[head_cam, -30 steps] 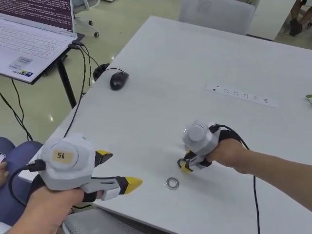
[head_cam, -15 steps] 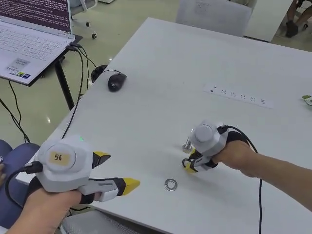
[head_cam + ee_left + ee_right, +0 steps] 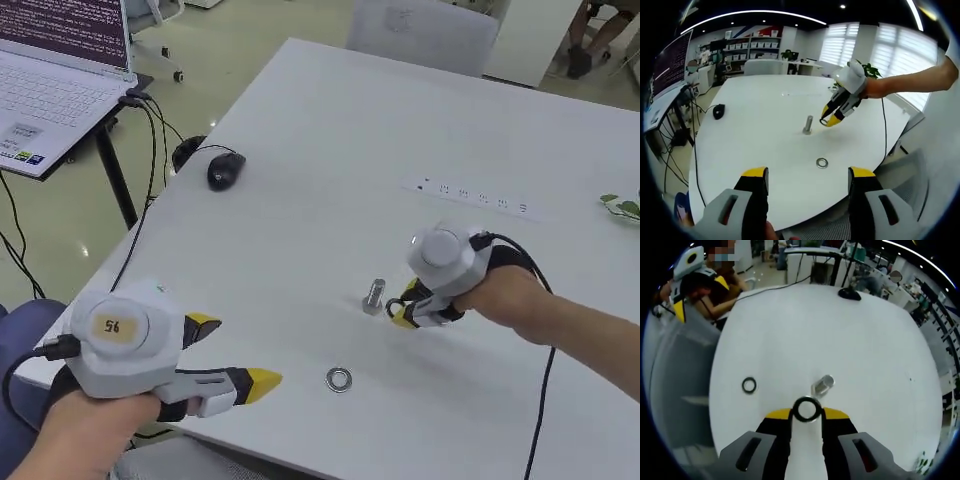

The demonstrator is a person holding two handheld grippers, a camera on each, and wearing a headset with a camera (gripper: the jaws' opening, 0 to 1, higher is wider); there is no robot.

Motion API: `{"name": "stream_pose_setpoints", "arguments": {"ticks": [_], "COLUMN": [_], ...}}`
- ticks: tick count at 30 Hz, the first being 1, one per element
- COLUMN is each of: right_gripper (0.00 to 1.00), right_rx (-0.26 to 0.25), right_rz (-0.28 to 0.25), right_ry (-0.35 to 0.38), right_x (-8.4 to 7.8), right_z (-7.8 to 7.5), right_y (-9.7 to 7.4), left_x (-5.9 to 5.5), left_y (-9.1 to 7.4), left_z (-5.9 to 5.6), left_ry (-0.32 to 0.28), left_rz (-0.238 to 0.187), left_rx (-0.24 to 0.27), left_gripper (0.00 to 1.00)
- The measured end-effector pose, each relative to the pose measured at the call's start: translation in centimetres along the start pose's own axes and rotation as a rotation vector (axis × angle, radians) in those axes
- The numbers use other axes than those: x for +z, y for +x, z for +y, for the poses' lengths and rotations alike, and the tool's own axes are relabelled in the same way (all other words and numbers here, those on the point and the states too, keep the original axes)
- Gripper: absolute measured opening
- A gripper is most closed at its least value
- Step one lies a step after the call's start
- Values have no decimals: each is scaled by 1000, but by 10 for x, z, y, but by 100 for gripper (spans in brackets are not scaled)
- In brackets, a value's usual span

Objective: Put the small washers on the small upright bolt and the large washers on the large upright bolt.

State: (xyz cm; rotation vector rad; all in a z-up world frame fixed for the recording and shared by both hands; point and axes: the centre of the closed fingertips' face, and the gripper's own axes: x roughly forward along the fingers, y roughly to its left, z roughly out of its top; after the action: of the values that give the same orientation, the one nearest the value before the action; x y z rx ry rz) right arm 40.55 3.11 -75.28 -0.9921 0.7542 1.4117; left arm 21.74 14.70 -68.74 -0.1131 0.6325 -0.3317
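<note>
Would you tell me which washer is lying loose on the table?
The washer flat on the table near its edge; the other washer is pinched in the right hand-held gripper.

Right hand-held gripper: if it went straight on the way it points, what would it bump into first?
Probably the upright bolt, standing just ahead of the right hand-held gripper, slightly to one side; the washer it holds would likely touch first.

Our right gripper (image 3: 806,414) pinches a washer (image 3: 795,410) just short of the upright bolt (image 3: 822,385) — a second washer (image 3: 743,385) lies apart on the table (image 3: 840,340).
</note>
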Motion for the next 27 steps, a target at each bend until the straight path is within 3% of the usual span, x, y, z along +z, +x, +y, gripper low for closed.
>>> {"name": "stream_pose_setpoints", "arguments": {"ticks": [6, 11, 27], "right_gripper": [23, 23, 23], "right_rx": [-10, 14, 54], "right_rz": [0, 26, 68], "right_ry": [-45, -80, -97], "right_x": [17, 25, 30], "right_z": [-14, -21, -16], "right_y": [-8, -2, 14], "left_x": [-1, -2, -5], "left_y": [1, 0, -7], "left_z": [-1, -2, 8], "left_ry": [-6, -10, -32], "left_rz": [-3, -3, -8], "left_rx": [-1, 1, 30], "left_gripper": [64, 64, 64]}}
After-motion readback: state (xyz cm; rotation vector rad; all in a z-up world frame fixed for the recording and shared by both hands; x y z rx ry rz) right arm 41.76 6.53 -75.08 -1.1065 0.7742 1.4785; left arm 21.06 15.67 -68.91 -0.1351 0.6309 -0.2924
